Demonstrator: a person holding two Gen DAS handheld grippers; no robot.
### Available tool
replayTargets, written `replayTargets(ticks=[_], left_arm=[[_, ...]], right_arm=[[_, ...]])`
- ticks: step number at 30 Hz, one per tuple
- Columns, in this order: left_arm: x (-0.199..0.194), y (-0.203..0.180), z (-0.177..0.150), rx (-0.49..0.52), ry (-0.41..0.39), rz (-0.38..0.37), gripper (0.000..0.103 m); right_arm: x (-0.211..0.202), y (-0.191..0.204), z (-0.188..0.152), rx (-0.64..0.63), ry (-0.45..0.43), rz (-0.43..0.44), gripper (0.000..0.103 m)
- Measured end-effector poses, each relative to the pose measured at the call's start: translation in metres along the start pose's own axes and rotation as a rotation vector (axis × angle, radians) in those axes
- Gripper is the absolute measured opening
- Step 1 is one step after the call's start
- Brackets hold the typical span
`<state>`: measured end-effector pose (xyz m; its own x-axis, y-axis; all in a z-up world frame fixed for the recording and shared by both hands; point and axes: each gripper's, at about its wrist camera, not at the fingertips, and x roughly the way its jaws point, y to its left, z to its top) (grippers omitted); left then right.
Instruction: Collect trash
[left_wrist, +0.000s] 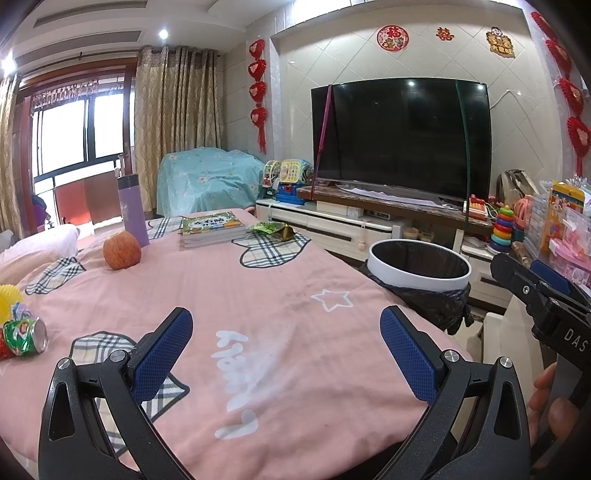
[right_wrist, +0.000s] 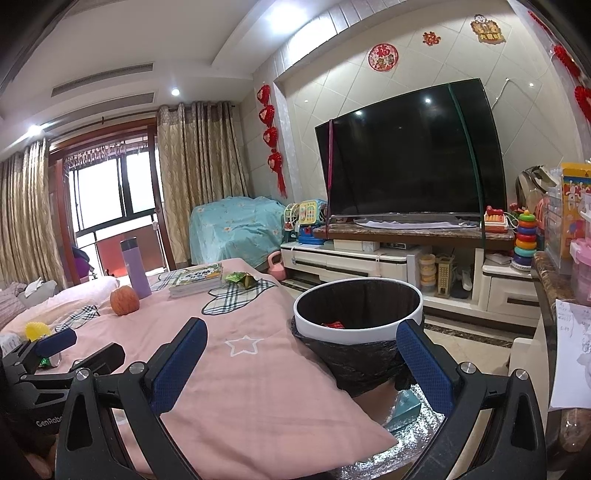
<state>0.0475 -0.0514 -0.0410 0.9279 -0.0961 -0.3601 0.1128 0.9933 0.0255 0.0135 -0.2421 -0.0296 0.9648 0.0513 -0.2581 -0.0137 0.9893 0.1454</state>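
A crushed green and red can (left_wrist: 26, 336) lies on the pink blanket (left_wrist: 258, 288) at the far left, left of my left gripper (left_wrist: 286, 325), which is open and holds nothing. A green snack wrapper (left_wrist: 273, 230) lies far ahead beside the books; it also shows as the wrapper (right_wrist: 240, 277) in the right wrist view. The white-rimmed trash bin (right_wrist: 354, 332) with a black liner stands off the blanket's right edge, and something red (right_wrist: 332, 325) lies inside. My right gripper (right_wrist: 303, 326) hovers open and empty just before the bin.
An apple (left_wrist: 122, 250), a purple bottle (left_wrist: 132, 210), a stack of books (left_wrist: 212, 229) and a yellow spiky ball (left_wrist: 9, 297) sit on the blanket. A TV cabinet (right_wrist: 369, 258) with a large TV and toys stands behind the bin. A marble counter (right_wrist: 554, 288) runs along the right.
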Motion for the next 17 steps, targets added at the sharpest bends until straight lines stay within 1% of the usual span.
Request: replayTargets(ticks=[17], left_arm=[[0.009, 0.0078, -0.0024, -0.02, 0.019, -0.019, 0.103]], right_arm=[[0.01, -0.0002, -0.0034, 0.015, 0.025, 0.01, 0.103]])
